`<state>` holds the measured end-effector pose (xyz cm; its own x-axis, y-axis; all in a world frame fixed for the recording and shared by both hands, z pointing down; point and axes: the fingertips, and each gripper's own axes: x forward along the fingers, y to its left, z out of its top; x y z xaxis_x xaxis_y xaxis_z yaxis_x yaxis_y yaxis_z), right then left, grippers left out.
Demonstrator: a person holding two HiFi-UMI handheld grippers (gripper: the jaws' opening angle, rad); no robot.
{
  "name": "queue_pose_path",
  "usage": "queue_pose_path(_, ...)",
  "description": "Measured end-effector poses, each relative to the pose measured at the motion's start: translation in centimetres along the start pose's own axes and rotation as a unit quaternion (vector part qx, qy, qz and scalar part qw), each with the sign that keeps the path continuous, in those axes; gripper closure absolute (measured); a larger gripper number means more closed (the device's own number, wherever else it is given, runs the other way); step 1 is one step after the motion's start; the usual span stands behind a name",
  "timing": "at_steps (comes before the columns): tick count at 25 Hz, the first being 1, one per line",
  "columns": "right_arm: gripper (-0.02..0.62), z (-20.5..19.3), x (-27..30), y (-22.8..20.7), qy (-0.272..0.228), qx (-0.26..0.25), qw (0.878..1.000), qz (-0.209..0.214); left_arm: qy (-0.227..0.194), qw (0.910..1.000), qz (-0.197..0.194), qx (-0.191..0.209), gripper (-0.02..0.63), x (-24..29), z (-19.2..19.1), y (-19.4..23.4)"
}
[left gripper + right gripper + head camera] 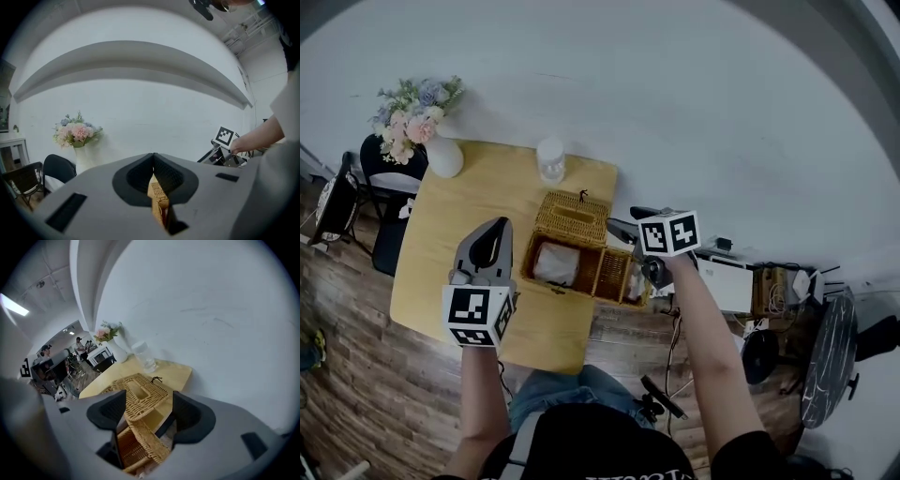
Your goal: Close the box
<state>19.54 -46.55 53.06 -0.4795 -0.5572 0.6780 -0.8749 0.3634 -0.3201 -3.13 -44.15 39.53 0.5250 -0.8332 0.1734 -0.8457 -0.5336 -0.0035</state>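
A wicker box [546, 278] stands open on the wooden table [441, 272], with something white inside. Its lid [572, 217], which has a slot, leans back at the far side. A wicker side flap [617, 275] hangs open on the right. My left gripper [500, 225] is shut, just left of the box. In the left gripper view, my left gripper [153, 161] shows a strip of wicker below its closed pads. My right gripper [628, 223] is open at the box's right end. In the right gripper view, my right gripper [149, 411] frames the lid [140, 392] and the flap [145, 441].
A white vase of flowers [431, 141] stands at the table's far left corner and a glass jar [550, 157] at its far edge. A black chair [389, 187] is to the left. A white wall lies behind, and cables and gear [750, 291] are on the floor to the right.
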Motion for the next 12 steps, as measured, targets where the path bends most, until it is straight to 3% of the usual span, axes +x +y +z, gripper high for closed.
queue_pose_path(7,0.276,-1.4,3.1,-2.0,0.044,0.049,0.997,0.049,0.025,0.9997,-0.007,0.002,0.594,1.4,-1.8,-0.6)
queue_pose_path(12,0.291,-2.2,5.4,-3.5,0.077,0.069,0.991,0.088,0.040,0.9991,0.009,-0.011,0.594,1.8,-2.9,-1.1)
